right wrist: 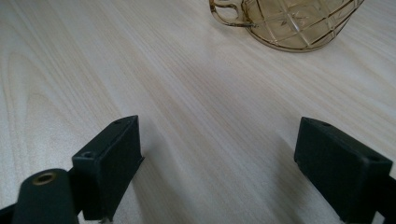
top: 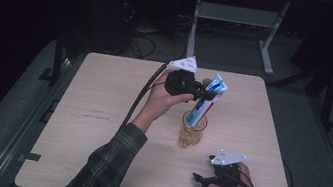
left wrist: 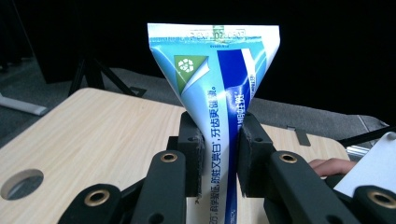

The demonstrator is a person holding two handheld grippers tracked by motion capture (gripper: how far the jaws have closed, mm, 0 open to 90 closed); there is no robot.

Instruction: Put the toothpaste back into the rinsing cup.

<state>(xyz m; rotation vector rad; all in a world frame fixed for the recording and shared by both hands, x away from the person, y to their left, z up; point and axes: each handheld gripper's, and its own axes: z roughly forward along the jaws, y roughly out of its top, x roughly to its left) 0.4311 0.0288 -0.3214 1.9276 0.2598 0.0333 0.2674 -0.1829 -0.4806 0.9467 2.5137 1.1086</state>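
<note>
Left tongs point(top: 203, 93) clamped the toothpaste tube point(top: 203, 102) mid-body at frame centre, tube's lower end inside the amber glass cup point(top: 194, 124) on the counter point(top: 100, 113). Right tongs point(top: 201, 180) sat wide and empty, lower right, near the cup.
</note>
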